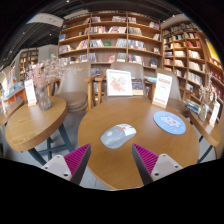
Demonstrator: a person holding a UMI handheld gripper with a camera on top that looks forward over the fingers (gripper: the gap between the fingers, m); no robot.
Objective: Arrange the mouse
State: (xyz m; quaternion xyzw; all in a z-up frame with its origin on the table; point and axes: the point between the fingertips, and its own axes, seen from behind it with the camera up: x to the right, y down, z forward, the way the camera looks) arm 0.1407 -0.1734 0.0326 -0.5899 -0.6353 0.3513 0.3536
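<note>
A pale grey-white computer mouse (118, 132), low and rounded with a smooth plastic shell, lies on a round wooden table (105, 160) a little ahead of the gripper (112, 160) and roughly centred between its two fingers. It rests on the bare wood, apart from everything else. To its right, on the same table, lies one round light-blue mouse mat (170, 122), flat and not touching the mouse. The gripper's two fingers with pink pads (146, 158) stand wide apart and hold nothing; the mouse is beyond their tips, with clear tabletop between. At the table's far edge stands one upright printed display card (119, 82), and another white sign card (162, 90) leans further right. A second round wooden table (30, 124) stands to the left, carrying one small white card (30, 92) and a vase of dried stems (45, 72). Behind everything, tall wooden bookshelves filled with books (110, 38) line the wall
</note>
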